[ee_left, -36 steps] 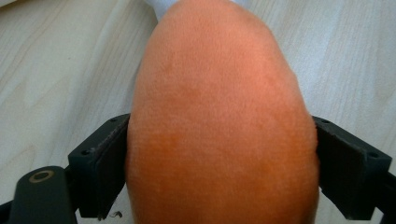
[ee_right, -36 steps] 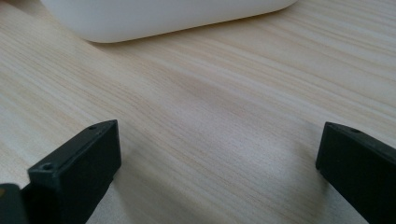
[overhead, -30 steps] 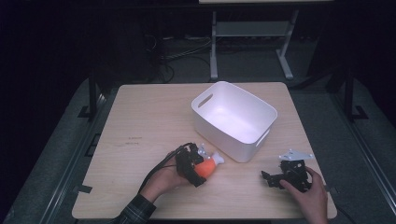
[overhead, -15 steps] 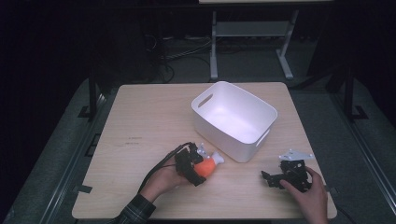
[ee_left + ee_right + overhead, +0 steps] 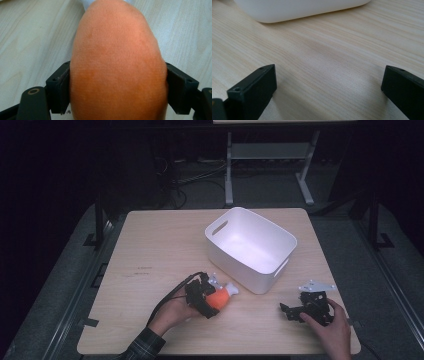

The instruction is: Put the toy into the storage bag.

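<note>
From above, a pale wooden table (image 5: 150,250) stood in a dark room, the left gripper (image 5: 206,296) beside a white bin (image 5: 250,245). Its jaws had been closing, pinching an orange plush toy (image 5: 117,62). The right gripper (image 5: 329,87) gaped over bare woodgrain.

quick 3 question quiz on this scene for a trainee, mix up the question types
1. True or false: the left claw has the orange plush toy between its jaws.
2. Which best describes the white bin? A) holds the toy B) nothing visible inside C) tipped on its side
3. Fill in: the right claw rests on the ___ with its jaws apart and nothing between them.

Key: 1 true, both pads press the toy's sides. 2 B. 3 table.
</note>
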The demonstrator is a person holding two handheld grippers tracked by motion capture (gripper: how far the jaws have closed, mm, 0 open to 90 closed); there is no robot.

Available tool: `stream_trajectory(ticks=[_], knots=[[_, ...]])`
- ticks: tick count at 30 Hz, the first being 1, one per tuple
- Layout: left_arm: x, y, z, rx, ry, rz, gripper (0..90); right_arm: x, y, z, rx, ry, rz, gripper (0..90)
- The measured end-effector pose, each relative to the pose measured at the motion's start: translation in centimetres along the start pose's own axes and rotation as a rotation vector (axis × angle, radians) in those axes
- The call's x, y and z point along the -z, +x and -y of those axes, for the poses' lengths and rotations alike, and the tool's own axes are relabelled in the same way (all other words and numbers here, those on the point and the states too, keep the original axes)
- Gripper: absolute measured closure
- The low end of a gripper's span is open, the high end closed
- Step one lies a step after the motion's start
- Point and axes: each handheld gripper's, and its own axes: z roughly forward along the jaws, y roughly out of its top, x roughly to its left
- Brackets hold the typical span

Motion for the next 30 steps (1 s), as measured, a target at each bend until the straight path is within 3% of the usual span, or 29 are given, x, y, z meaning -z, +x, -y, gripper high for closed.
stream_trajectory(ticks=[19,30], knots=[[1.1,0.4,0.6,0.021,-0.025,0.009,20.3,0.0,0.0,0.0,0.0,0.0,0.0,0.0],[2.5,1.0,0.8,0.025,-0.042,-0.001,20.3,0.0,0.0,0.0,0.001,0.0,0.0,0.0]])
